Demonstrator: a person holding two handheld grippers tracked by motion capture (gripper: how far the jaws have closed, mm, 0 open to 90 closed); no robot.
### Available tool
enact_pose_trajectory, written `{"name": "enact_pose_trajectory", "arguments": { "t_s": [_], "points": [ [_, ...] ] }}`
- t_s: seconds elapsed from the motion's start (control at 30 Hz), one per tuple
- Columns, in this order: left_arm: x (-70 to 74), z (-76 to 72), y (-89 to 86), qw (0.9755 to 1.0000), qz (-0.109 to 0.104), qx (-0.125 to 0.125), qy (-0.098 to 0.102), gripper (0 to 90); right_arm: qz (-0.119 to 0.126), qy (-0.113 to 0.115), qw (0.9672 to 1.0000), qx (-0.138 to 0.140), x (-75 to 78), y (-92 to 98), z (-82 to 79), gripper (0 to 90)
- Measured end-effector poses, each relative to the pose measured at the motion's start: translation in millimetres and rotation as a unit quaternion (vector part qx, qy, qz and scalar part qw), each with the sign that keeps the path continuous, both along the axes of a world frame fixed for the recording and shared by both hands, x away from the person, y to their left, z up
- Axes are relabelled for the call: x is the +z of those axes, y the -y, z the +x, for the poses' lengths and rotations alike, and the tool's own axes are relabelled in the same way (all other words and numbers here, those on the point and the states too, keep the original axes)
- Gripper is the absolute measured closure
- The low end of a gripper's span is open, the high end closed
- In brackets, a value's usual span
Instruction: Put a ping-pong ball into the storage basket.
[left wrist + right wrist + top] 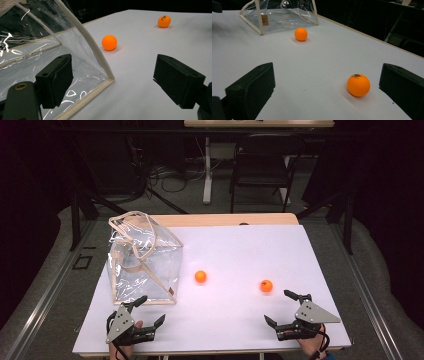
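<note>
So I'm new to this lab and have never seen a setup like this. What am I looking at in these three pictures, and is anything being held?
There is no robot arm here: a person holds a pair of black tongs in each hand. The high view looks down on the table from above the person's side, with the left tongs and the right tongs at its near edge. The other two pictures come from cameras riding on the tongs, looking out between their jaws. On the white surface stand a clear plastic bag with pale trim, and two orange balls: one beside the bag, one in front of the right tongs. Both tongs are open and hold nothing.
</note>
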State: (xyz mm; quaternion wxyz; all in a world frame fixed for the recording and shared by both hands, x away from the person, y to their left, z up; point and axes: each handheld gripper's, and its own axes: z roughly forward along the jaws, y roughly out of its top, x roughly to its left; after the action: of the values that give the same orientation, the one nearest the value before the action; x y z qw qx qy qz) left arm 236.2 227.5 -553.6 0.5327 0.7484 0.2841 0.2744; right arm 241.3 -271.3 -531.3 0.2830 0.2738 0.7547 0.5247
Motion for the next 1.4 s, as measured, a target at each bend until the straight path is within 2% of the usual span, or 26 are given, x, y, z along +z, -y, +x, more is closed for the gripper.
{"name": "enact_pose_trajectory", "arguments": {
  "t_s": [0.67,1.03,1.4],
  "points": [
    [0.4,-0.8,0.8,1.0,0.002,-0.002,0.001,15.8,0.0,-0.009,1.0,-0.003,0.7,0.6,0.1,0.0],
    [0.2,0.7,2.2,1.0,0.003,-0.008,0.0,15.8,-0.007,-0.025,0.9996,-0.009,2.2,0.4,1.3,0.0],
    [0.1,1.7,2.6,0.9999,0.005,-0.011,-0.001,15.8,-0.015,-0.037,0.9992,-0.01,5.1,-1.9,9.0,0.0]
  ]
}}
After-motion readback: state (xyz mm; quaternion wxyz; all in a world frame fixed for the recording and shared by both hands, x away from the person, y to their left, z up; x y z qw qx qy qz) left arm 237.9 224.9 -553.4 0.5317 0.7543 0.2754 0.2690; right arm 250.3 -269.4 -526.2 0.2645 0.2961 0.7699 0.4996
